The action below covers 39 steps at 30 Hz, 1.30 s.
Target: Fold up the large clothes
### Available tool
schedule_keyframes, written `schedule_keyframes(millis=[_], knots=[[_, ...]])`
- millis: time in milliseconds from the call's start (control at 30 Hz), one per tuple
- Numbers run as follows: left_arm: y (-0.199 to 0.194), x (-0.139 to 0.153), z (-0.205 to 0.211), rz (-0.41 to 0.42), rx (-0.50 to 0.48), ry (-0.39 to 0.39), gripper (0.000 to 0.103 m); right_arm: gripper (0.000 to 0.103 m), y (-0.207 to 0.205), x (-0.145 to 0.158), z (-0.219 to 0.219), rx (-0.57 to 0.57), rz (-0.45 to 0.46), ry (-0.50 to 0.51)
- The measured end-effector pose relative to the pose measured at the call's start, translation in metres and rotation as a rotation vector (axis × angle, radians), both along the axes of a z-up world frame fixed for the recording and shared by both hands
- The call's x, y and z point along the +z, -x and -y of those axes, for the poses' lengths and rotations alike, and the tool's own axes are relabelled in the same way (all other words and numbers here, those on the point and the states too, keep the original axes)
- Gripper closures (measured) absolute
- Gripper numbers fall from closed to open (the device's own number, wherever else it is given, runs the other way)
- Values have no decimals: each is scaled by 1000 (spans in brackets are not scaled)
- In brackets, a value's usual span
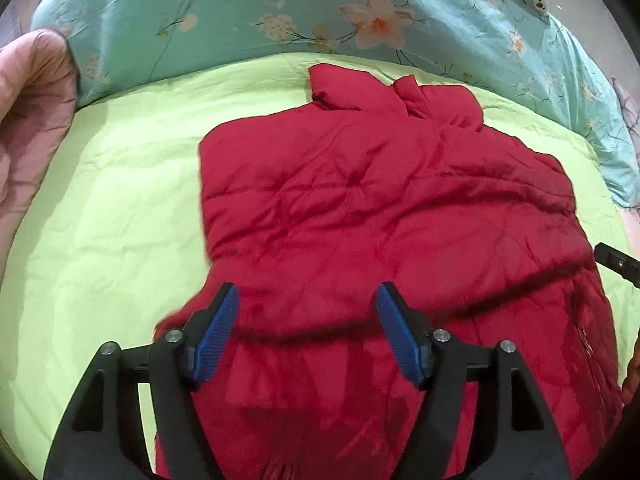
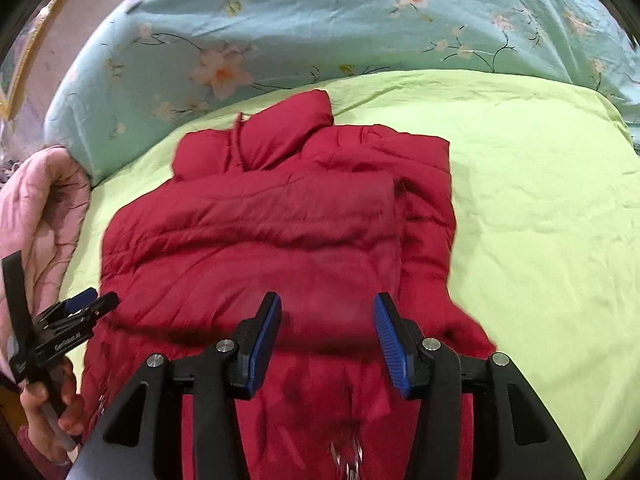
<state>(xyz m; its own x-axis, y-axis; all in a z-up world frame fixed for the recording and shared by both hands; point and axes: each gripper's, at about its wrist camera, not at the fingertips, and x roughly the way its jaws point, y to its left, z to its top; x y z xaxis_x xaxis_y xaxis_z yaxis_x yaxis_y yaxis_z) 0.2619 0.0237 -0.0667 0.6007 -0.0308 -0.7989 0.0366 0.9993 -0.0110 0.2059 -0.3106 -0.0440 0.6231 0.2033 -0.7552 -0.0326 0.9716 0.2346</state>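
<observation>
A lime-green sheet [image 1: 120, 200] covers the bed, with a turquoise flowered quilt [image 1: 240, 8] bunched along its far edge and a pink blanket [image 1: 28, 112] at the left. A red padded jacket [image 1: 360, 200] lies folded on the middle of the sheet, collar toward the quilt. The left gripper [image 1: 308, 336] hangs over the jacket's near part, jaws wide and empty. The right gripper [image 2: 326, 336] hangs likewise, jaws narrower, gripping nothing.
</observation>
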Motion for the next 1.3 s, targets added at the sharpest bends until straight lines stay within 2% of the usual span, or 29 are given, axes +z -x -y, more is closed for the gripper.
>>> schedule_keyframes(millis=[133, 333, 500, 767, 967, 1100, 1200, 1300], knots=[[31, 2, -11, -6, 19, 14, 32, 46, 35, 8, 2, 12, 24, -28], [79, -1, -18, 1, 36, 11, 32, 44, 91, 14, 5, 34, 48, -64], [116, -3, -35, -5, 55, 42, 32, 42, 131, 16, 7, 31, 67, -90], [162, -7, -59, -2, 100, 70, 32, 41, 168, 14, 11, 20, 74, -85], [183, -9, -60, -4, 89, 75, 32, 40, 191, 10, 20, 2, 66, -87], [196, -9, -61, 4, 88, 90, 32, 34, 206, 10, 27, -17, 69, -87], [206, -11, -65, 15, 96, 110, 32, 33, 214, 8, 31, -25, 66, -85], [213, -16, -71, 4, 108, 130, 28, 30, 220, 4, 34, -34, 58, -87]])
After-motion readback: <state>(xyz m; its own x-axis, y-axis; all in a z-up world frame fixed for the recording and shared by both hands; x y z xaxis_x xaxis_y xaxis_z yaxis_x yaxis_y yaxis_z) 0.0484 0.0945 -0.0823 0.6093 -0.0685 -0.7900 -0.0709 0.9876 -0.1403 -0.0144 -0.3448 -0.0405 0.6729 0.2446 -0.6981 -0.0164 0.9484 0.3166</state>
